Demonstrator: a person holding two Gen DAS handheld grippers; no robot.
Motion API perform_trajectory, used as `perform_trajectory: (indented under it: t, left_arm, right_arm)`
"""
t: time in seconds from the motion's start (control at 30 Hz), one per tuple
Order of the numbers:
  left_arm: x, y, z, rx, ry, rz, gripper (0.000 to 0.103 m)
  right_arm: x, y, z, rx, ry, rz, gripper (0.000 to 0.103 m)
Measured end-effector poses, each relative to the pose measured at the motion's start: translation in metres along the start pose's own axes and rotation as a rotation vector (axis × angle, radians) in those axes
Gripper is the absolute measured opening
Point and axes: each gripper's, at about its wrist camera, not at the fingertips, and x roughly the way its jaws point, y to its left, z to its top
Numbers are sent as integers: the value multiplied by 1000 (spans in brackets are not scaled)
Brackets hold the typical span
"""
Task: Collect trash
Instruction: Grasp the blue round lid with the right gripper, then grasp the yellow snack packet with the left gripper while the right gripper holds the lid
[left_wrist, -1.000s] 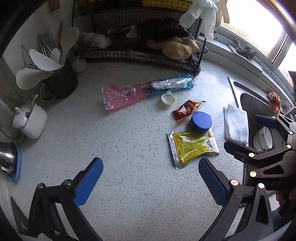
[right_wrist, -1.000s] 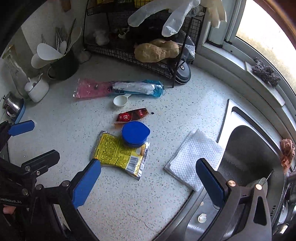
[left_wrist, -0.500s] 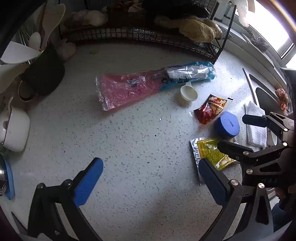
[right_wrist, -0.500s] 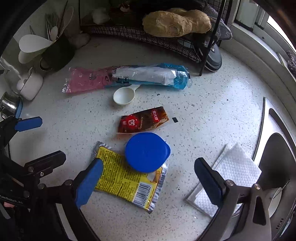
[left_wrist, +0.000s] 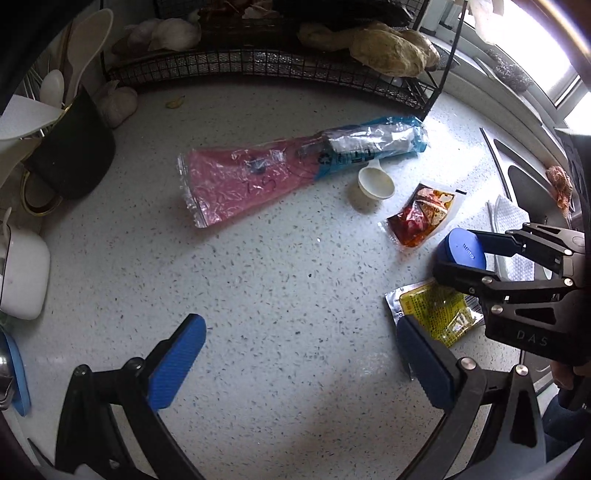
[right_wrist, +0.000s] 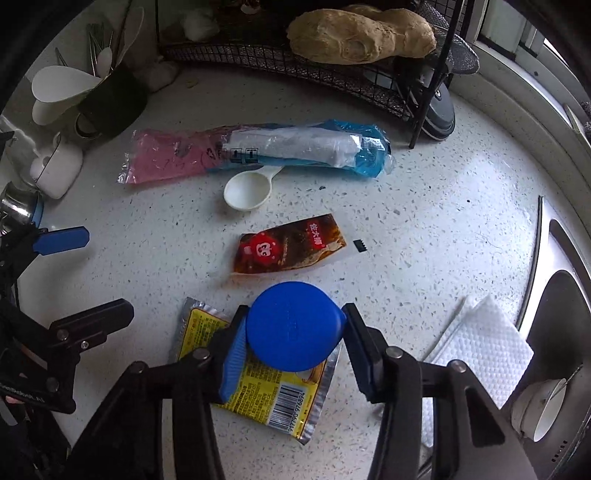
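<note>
**Speckled counter, right gripper closing on blue lid**

Speckled white counter (right_wrist: 424, 206) carries scattered trash, with a wire rack (right_wrist: 295, 62) along its far edge and a sink (right_wrist: 561, 306) at its right edge.

Right gripper (right_wrist: 293, 345): jaws have just been closing and now sit about half spread around the blue lid (right_wrist: 293, 326). Both pads meet the lid's rim, left and right. The lid lies on the yellow packet (right_wrist: 258, 384) near the front edge of the counter.

Left gripper (left_wrist: 295, 365): jaws wide apart, nothing between them, above bare counter near the front edge.

Other trash, toward the far edge from the lid: red sauce sachet (right_wrist: 290, 245), white scoop (right_wrist: 247, 190), then a pink-and-blue plastic bag (right_wrist: 258, 151) just before the rack. A paper towel (right_wrist: 484, 347) lies beside the sink.

View differences:
- Right wrist view shows the pad contact on the lid, the barcode on the yellow packet and a small white cup (right_wrist: 543, 410) in the sink.
- Left wrist view shows the right gripper from the side with the lid (left_wrist: 460, 249) in its fingers, plus a black utensil holder (left_wrist: 70, 151) and a white pot (left_wrist: 22, 277) at the counter's left edge.
</note>
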Motion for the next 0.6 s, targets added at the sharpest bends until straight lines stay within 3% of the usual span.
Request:
perform_trajectory:
  t: [0.2,0.33,0.5,0.6]
  left_arm:
    - [-4,-30,-1,133,21,-49,103]
    - [-4,-54,3,230,24,-51,103]
    - [-3,-89,12,348,30,-105,103]
    - [-1,-108,13,469,38,-133,103]
  right_arm:
    - [-13,-8,-28,46,-8,28,46]
    - [-32,-20,-45,112,-44,10,46]
    - [-53,-36,-65,182,-62,-30,46]
    - [-61,-49,-85,230,-55,-40,47]
